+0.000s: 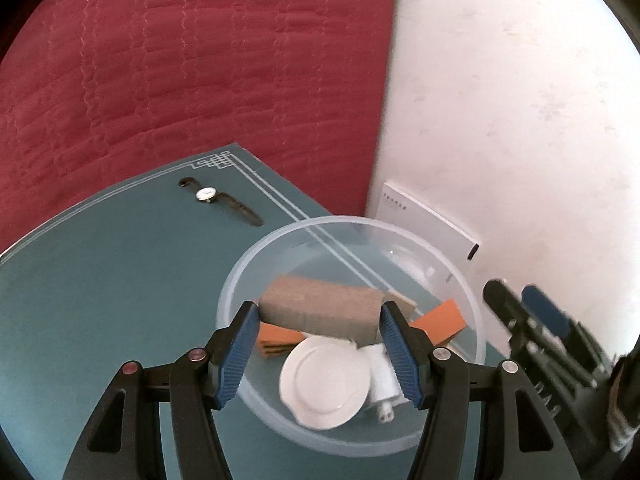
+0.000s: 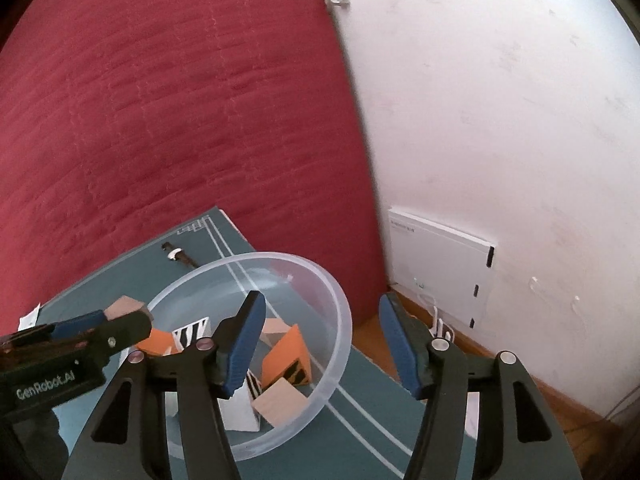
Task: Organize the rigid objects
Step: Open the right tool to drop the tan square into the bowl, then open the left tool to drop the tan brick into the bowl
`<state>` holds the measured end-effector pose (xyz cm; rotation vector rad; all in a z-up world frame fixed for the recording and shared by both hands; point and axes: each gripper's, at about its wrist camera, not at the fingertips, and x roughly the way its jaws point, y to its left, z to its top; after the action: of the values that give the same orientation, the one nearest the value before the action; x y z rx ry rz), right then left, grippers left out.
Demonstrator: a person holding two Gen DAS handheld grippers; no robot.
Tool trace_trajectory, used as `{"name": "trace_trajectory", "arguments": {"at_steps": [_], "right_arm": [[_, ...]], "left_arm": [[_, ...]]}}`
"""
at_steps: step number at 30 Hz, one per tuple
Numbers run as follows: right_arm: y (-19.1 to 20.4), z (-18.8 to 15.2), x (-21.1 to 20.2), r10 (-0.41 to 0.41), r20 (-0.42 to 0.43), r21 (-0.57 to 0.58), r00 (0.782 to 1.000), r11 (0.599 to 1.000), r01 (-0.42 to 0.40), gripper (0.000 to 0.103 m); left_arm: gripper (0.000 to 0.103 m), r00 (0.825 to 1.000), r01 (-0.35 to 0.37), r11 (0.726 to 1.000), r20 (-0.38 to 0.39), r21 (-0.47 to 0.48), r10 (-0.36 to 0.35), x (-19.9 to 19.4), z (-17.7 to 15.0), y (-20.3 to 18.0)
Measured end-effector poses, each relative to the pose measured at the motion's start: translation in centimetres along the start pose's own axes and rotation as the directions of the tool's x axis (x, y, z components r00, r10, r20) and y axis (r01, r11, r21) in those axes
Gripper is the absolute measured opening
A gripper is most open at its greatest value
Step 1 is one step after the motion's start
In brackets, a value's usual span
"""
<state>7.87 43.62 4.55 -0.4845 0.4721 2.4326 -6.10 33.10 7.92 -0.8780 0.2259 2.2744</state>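
Red quilted bedding (image 1: 180, 80) and a white wall (image 1: 520, 100) back a teal surface (image 1: 100, 300) carrying a clear plastic bowl (image 1: 240, 276). Over that bowl the left gripper (image 1: 318, 344) has its jaws closed on a brown block (image 1: 320, 310), held above a white saucer (image 1: 324, 380), orange blocks (image 1: 440, 322) and what looks like a white plug (image 1: 382, 384). At the bowl's right rim, the right gripper (image 2: 322, 346) hangs with jaws wide and nothing between them. A wristwatch (image 1: 208, 195) lies on the surface beyond the bowl, well apart from it.
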Motion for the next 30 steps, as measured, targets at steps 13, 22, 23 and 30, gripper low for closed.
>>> {"name": "trace_trajectory", "arguments": {"at_steps": [13,22,23,30], "right_arm": [[0.1,-0.6,0.3,-0.008,-0.027,-0.005,1.0,1.0,0.008,0.062],[0.0,-0.7,0.4,-0.01,-0.024,-0.009,1.0,1.0,0.009,0.069],[0.0,-0.7,0.4,-0.009,-0.022,-0.01,1.0,1.0,0.009,0.07],[0.3,-1.0,0.4,-0.001,-0.025,-0.026,1.0,1.0,0.0,0.077]], "left_arm": [[0.096,0.997,-0.077,0.993,0.007,-0.089,0.078,0.1,-1.3,3.3],[0.1,0.981,-0.19,0.978,0.016,-0.087,0.192,-1.0,-2.5,4.0],[0.102,0.98,-0.198,0.977,0.016,-0.084,0.201,-1.1,-2.7,3.9],[0.102,0.973,-0.23,0.969,0.01,-0.093,0.232,-2.6,-3.7,3.9]]}}
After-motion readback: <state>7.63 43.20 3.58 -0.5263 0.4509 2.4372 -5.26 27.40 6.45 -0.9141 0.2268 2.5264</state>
